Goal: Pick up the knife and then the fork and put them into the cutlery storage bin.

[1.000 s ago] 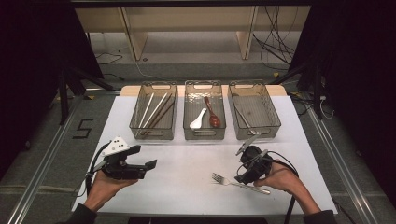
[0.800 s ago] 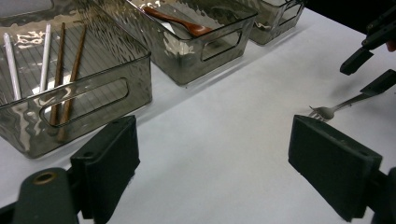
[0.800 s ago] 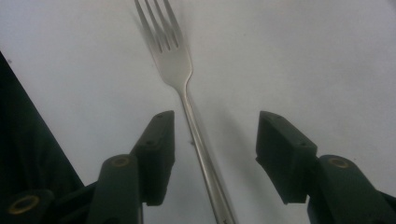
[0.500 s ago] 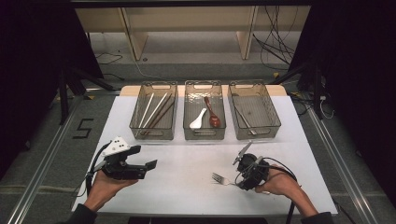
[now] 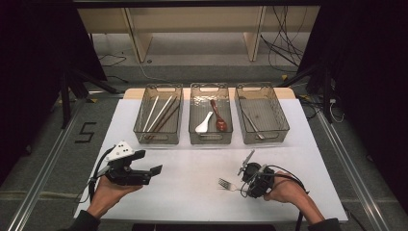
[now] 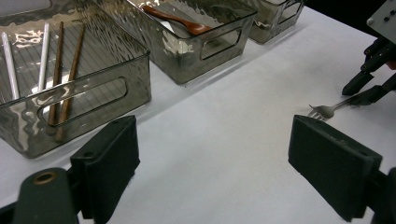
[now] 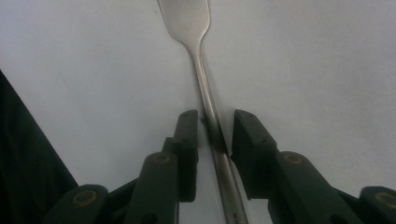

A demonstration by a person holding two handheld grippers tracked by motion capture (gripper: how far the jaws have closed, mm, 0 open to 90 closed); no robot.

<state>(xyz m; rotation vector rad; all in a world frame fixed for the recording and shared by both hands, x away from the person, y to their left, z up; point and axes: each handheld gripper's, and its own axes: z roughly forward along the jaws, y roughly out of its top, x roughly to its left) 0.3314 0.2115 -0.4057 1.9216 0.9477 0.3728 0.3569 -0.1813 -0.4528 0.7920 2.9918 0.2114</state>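
Note:
A silver fork (image 5: 225,184) lies on the white table (image 5: 192,163) near the front right. My right gripper (image 5: 243,186) is lowered over its handle, pointing left. In the right gripper view the fork's handle (image 7: 208,107) runs straight up between the two pads, which sit close on either side with thin gaps showing; the jaws have just been closing around it. My left gripper (image 5: 149,175) hovers at the front left, held level and wide open with nothing between its pads (image 6: 112,154). From there the fork (image 6: 327,110) and the right gripper (image 6: 369,88) show at the far right.
Three smoky plastic bins stand in a row at the back. The left bin (image 5: 159,137) holds several chopsticks, the middle bin (image 5: 210,139) a white spoon and a brown wooden spoon, the right bin (image 5: 284,120) one metal utensil. The table's front edge is close behind both hands.
The right gripper has tipped down onto the fork's handle and its jaws have narrowed around it. The left gripper has stayed in place, open.

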